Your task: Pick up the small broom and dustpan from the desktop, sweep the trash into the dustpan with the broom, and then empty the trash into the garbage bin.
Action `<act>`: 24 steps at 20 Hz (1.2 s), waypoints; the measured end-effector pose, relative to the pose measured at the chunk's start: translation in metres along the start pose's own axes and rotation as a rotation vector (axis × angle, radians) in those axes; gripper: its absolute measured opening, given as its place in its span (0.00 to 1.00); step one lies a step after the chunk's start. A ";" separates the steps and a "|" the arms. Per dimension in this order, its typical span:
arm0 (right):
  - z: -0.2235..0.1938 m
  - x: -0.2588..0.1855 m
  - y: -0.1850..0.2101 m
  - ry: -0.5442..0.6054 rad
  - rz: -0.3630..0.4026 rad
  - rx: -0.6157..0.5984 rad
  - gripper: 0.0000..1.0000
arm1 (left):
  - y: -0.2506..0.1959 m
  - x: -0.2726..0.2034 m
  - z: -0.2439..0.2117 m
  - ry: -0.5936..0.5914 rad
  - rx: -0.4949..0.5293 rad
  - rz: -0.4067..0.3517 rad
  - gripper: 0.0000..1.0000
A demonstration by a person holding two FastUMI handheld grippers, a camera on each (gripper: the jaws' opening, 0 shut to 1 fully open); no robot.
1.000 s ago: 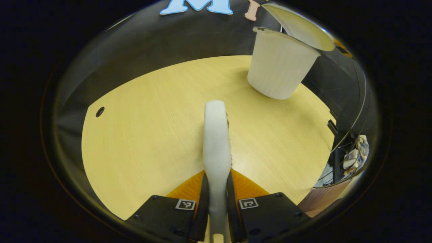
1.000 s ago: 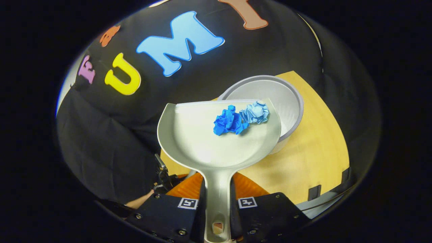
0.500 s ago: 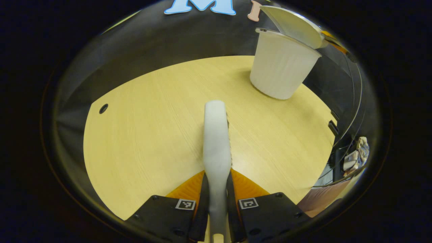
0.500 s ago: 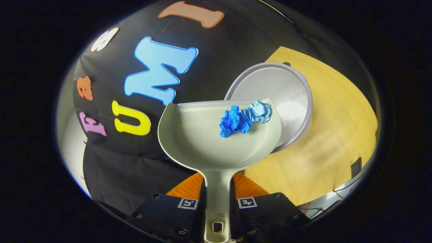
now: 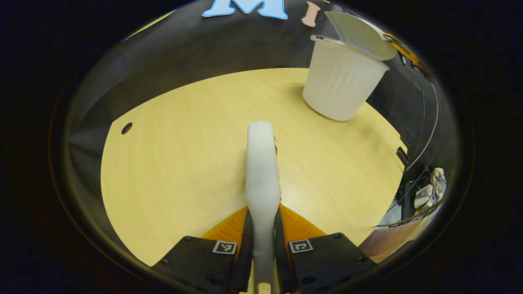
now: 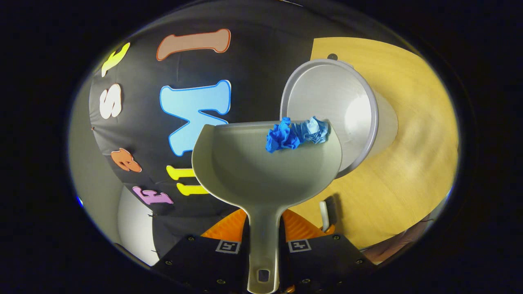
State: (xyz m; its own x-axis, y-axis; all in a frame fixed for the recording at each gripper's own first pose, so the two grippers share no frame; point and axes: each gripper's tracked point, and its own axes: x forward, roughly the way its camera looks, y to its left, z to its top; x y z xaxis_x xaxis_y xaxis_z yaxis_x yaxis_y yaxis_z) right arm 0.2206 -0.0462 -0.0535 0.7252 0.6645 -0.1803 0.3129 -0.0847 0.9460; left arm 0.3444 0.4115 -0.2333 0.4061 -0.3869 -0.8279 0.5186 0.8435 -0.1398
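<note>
In the left gripper view, above a pale wooden desktop [image 5: 171,163], the left gripper [image 5: 262,245] grasps the small broom [image 5: 261,171] by its handle, both fingers pressing on it, the broom held forward and clear of the work, probably parked aside while the other hand empties. Far right stands the white garbage bin [image 5: 341,81], with the dustpan [image 5: 361,34] tilted over its rim. In the right gripper view, the right gripper [image 6: 263,249] clenches the dustpan's handle; two crumpled blue paper balls [image 6: 296,132] sit at the pan's front lip, right over the open bin, seemingly about to slide in.
</note>
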 end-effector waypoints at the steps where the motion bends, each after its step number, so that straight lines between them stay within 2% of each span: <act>1: 0.002 0.001 0.002 -0.011 0.029 0.030 0.28 | 0.000 -0.001 -0.001 0.000 0.003 0.002 0.34; 6: 0.002 0.002 0.013 -0.039 0.138 0.138 0.28 | -0.004 -0.008 -0.005 -0.004 0.002 0.005 0.35; 9: -0.004 0.005 0.015 -0.033 0.147 0.142 0.28 | -0.005 -0.012 -0.007 -0.007 -0.004 0.007 0.35; 11: -0.016 0.007 0.014 -0.009 0.126 0.112 0.28 | -0.004 -0.015 -0.010 -0.011 -0.007 0.012 0.34; 16: -0.058 0.006 0.023 0.066 0.127 0.001 0.28 | 0.002 -0.024 -0.021 -0.015 -0.039 0.031 0.35; 24: -0.140 0.015 0.005 0.209 0.071 -0.204 0.28 | 0.024 -0.038 -0.046 -0.027 -0.118 0.089 0.35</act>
State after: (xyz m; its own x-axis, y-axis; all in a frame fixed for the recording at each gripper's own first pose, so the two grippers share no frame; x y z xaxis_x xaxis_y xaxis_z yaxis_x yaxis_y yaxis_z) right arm 0.1472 0.0667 -0.0135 0.5920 0.8027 -0.0724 0.1210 0.0004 0.9927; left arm 0.3068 0.4639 -0.2309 0.4672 -0.3175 -0.8252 0.3888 0.9120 -0.1308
